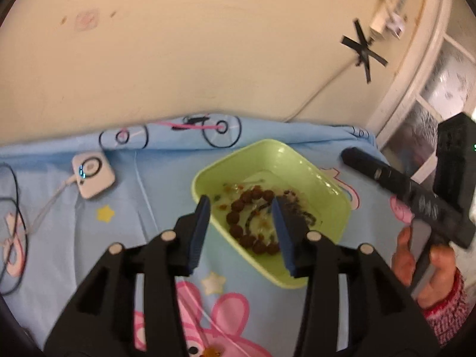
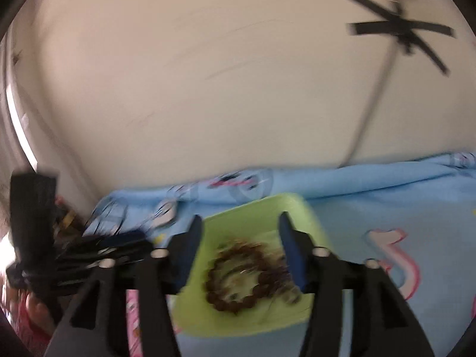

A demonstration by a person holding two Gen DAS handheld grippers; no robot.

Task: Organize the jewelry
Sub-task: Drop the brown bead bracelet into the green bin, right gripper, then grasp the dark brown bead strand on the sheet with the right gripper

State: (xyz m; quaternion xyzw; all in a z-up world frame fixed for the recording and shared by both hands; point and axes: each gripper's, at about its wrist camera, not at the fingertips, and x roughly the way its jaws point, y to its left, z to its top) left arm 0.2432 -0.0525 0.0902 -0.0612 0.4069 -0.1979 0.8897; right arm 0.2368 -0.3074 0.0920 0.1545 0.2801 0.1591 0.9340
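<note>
A: Where is the jewelry?

B: A brown bead bracelet (image 1: 250, 220) lies coiled in the green tray (image 1: 321, 175), with small amber bits and a dark tangle beside it. The tray sits on the blue cartoon cloth (image 1: 154, 184) covering the surface, near the wall.

A: And the left gripper (image 1: 242, 208)?

B: Its blue fingers (image 1: 198, 232) stand apart with nothing between the pads. In its own view the bracelet shows in the gap between them, down in the tray, with no contact visible. One finger appears over the tray's near-left rim, the other over the dark tangle.

A: The right gripper (image 2: 241, 223)?

B: Also parted and empty. Its view is blurred, but the bracelet (image 2: 235, 279) shows in the tray (image 2: 255, 208) between the fingers (image 2: 293, 255), lower in the picture than the tips.

A: What does one view give that the other lacks?

B: The left view shows a small white device (image 1: 93, 175) with a cable on the cloth, left of the tray, a window at the right, and the right gripper (image 1: 386, 175) held by a hand (image 1: 425, 267) in a red patterned sleeve. The right view shows the left gripper (image 2: 89, 250) as a dark blur at the left edge. Both show the black tape cross (image 1: 364, 50) on the wall.
</note>
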